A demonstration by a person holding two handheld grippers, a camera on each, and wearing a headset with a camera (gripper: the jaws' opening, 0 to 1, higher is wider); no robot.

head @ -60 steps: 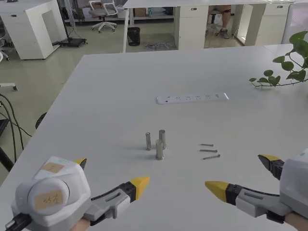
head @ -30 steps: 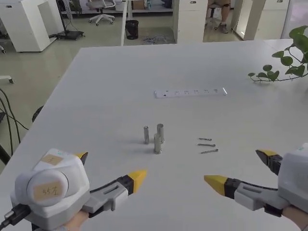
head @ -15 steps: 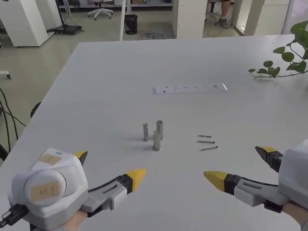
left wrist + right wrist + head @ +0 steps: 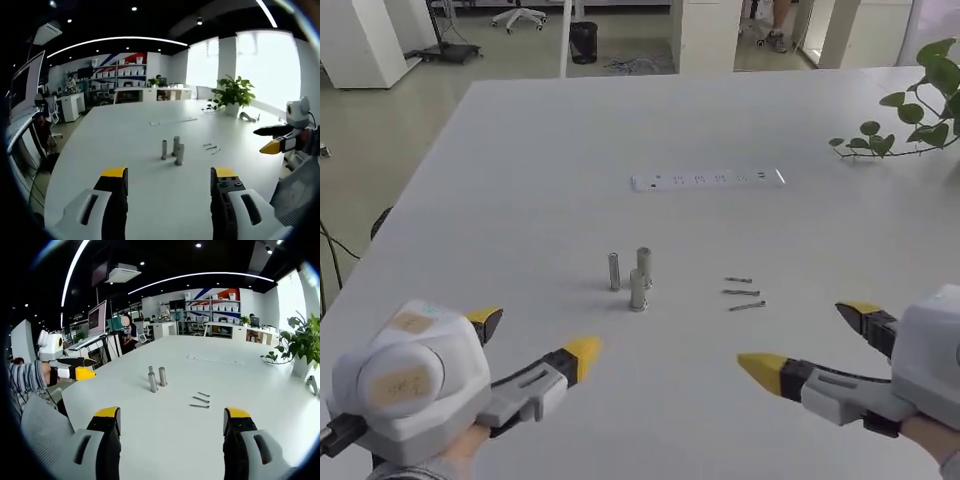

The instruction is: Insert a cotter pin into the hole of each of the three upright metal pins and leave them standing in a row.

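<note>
A broad white table in an open office carries a white power strip at its middle and a leafy plant at the far right edge. Nearer the person, the three upright metal pins stand close together in a loose triangle rather than a row, and none appears to have anything through it. Just to their right, the three cotter pins lie flat and roughly parallel, slightly apart from one another. The left gripper and the right gripper hover over the near table edge, each with its jaws spread wide and holding nothing. The cotter pins look thin, light and stiff. Lying flat on a smooth top, they will likely skid, so a pinch across one end, leaving the other free to thread, seems best. Which end is the head is too small to tell. The upright pins look smooth, solid and narrow-based, so they probably topple easily and want steadying around the lower shaft.
</note>
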